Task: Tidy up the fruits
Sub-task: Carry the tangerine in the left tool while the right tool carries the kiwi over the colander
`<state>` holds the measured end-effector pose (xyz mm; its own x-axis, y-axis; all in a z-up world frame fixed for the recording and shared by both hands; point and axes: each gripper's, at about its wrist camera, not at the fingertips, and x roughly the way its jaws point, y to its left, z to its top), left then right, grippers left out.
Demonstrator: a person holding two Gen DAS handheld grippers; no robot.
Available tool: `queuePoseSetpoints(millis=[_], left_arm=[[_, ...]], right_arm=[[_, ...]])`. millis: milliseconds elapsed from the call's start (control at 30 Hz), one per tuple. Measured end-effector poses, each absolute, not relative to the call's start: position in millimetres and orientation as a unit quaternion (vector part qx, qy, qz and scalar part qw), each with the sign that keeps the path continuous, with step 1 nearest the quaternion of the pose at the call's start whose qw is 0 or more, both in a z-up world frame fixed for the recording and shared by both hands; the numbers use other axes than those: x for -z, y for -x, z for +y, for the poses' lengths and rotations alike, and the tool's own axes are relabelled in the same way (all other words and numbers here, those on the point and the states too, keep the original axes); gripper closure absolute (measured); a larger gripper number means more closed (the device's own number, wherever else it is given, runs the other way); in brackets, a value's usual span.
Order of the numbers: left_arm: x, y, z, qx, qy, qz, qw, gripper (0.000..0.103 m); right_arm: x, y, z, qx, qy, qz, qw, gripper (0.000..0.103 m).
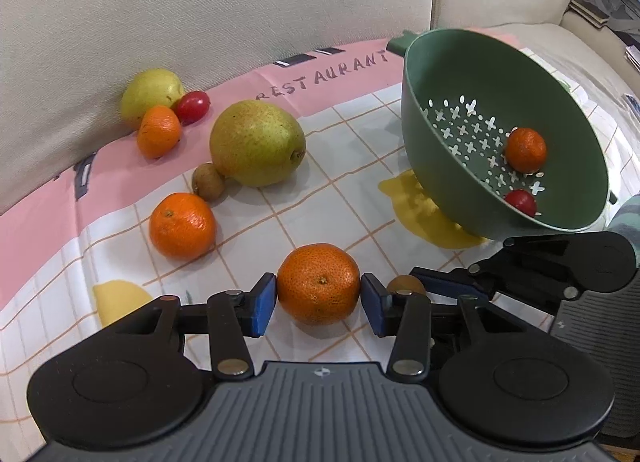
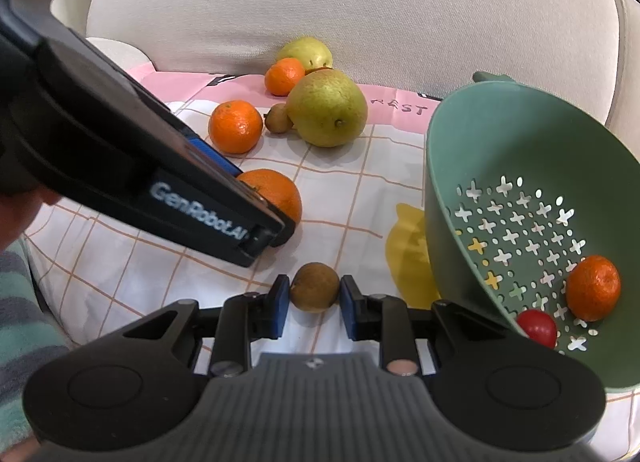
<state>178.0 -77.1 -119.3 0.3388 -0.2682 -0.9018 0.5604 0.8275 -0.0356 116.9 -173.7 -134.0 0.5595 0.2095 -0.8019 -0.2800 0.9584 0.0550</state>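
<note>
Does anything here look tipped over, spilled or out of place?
Yes: the green colander is tilted toward the cameras instead of sitting flat, so its tangerine and cherry tomato have settled against the low side. Nothing spilled.

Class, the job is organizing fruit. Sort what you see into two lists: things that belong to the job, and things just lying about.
Job: tangerine in left hand-held gripper; small brown fruit in right hand-held gripper; large pear; green colander.

Lying about: printed cloth; beige cushion.
</note>
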Motion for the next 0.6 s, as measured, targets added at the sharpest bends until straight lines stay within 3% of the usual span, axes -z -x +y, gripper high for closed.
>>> queuePoseSetpoints(millis=[600], left_arm=[[31,-111,-76,0.222,-0.138,0.435,0.862,0.052]], right_arm=[[69,-61,-186,-0.153,0.063,0.362,0.917,0.079]])
